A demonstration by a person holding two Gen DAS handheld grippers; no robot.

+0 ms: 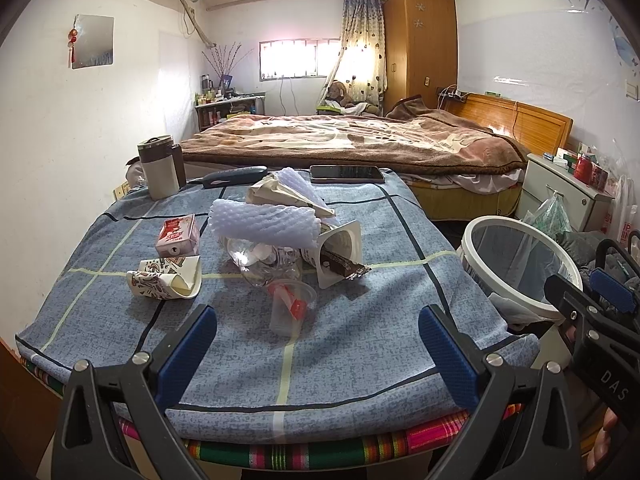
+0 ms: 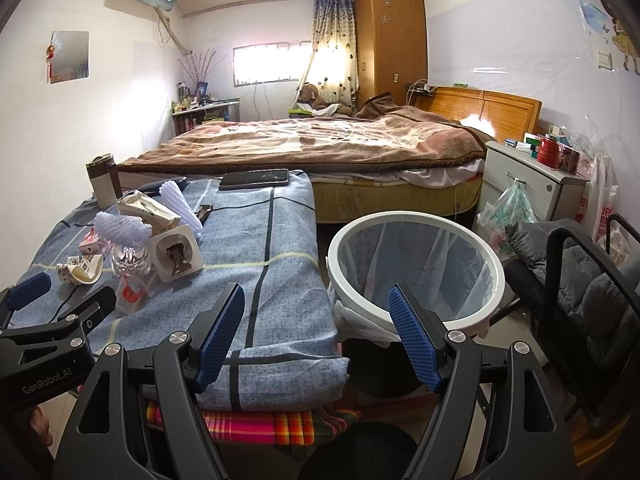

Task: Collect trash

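Note:
Trash lies in a heap on the blue checked tablecloth (image 1: 352, 344): a clear plastic cup (image 1: 290, 308) with a red scrap, a crushed paper cup (image 1: 166, 280), a pink carton (image 1: 178, 234), white foam netting (image 1: 262, 222), a clear bottle (image 1: 260, 258) and a white tub (image 1: 340, 252) with a brown wrapper. My left gripper (image 1: 316, 356) hangs open just short of the clear cup, nothing between its fingers. The white-rimmed bin (image 2: 416, 272) with a clear liner stands right of the table. My right gripper (image 2: 316, 336) is open and empty, near the table's corner and the bin's rim.
A phone (image 1: 346, 174), a thermos (image 1: 160, 172) and a dark handset (image 1: 236, 176) sit at the table's far edge. A bed (image 1: 360, 140) lies beyond. A nightstand (image 2: 532, 184) with hanging bags and a dark chair (image 2: 592, 272) stand right of the bin.

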